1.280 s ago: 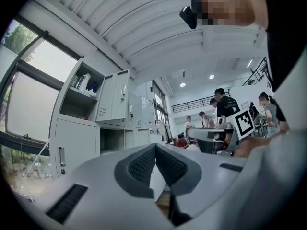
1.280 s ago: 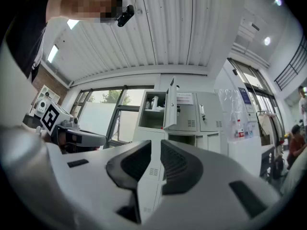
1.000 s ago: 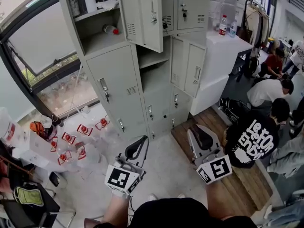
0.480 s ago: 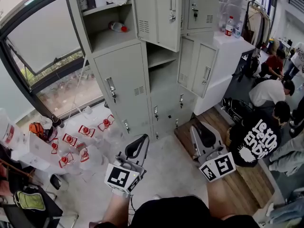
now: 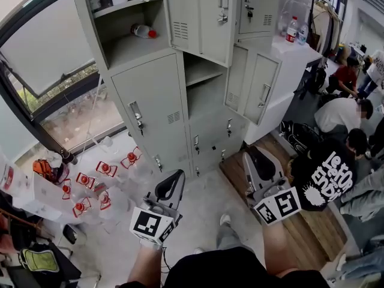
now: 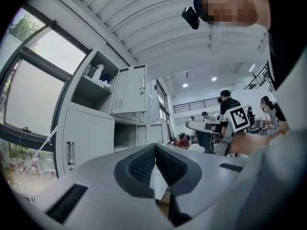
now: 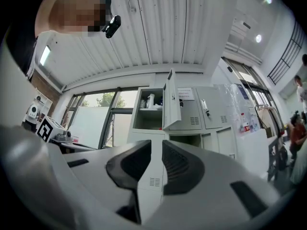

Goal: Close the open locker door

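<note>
The grey locker bank (image 5: 156, 101) stands ahead of me. Its upper door (image 5: 201, 17) swings out wide beside a compartment holding a red-capped bottle (image 5: 144, 32). A lower door (image 5: 252, 87) also stands ajar next to an empty shelf bay (image 5: 201, 92). My left gripper (image 5: 171, 185) is low and well short of the lockers, its pads touching at the tips (image 6: 155, 150) on nothing. My right gripper (image 5: 255, 159) is equally far back, with a narrow slit between its pads (image 7: 157, 159) and nothing in it. The upper door shows in the left gripper view (image 6: 134, 87) and the right gripper view (image 7: 169, 102).
Red-capped plastic bottles (image 5: 99, 182) litter the floor by the window at left. A white counter (image 5: 282, 59) with two bottles (image 5: 292, 29) adjoins the lockers at right. People (image 5: 333, 170) sit on the wooden floor strip (image 5: 300, 233) at right.
The lockers have grown nearer and shifted slightly in the head view as the person steps forward, one foot now showing. Both grippers keep their places and jaw settings.
</note>
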